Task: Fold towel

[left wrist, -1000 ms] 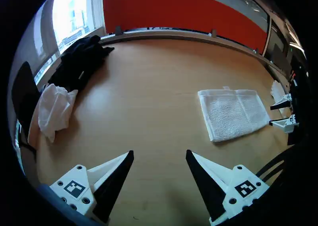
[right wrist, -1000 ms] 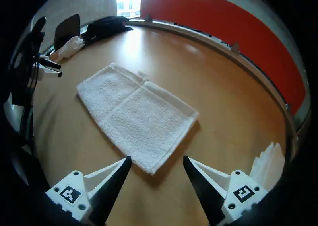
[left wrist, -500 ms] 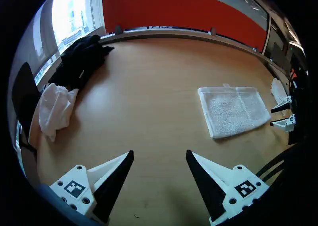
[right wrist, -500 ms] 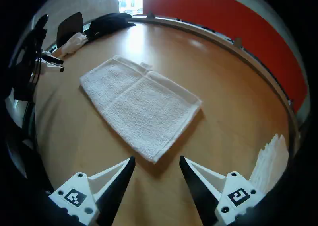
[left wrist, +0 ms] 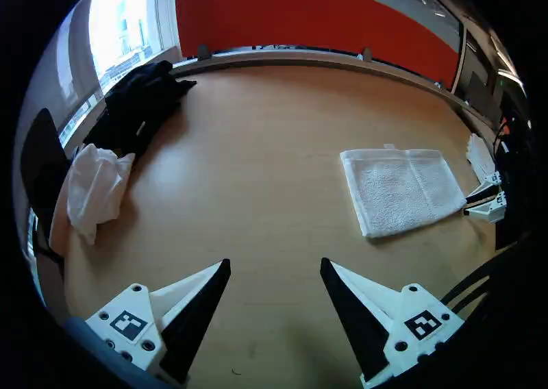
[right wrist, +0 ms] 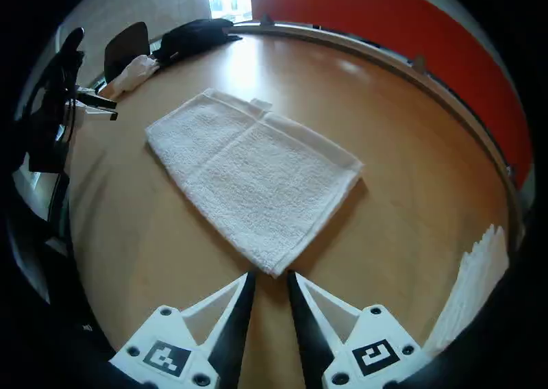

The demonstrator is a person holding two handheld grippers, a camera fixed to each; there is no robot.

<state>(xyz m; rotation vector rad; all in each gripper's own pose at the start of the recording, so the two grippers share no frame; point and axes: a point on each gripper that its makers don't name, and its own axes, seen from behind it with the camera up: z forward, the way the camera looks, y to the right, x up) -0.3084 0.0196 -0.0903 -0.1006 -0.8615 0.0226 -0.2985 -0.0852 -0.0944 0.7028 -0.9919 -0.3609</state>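
The folded white towel [right wrist: 253,177] lies flat on the wooden table [right wrist: 418,183]; the right gripper [right wrist: 269,277], fingers nearly together, straddles its near corner, probably to lift it, though whether it pinches is unclear; the left gripper [left wrist: 274,261] hangs spread, well aside

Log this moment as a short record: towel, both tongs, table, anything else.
towel: white, folded, flat on the table
left tongs: open, over bare wood, apart from the towel
right tongs: narrow gap, tips at the towel's near corner
elsewhere: black clothing and a crumpled white cloth by the table's edge
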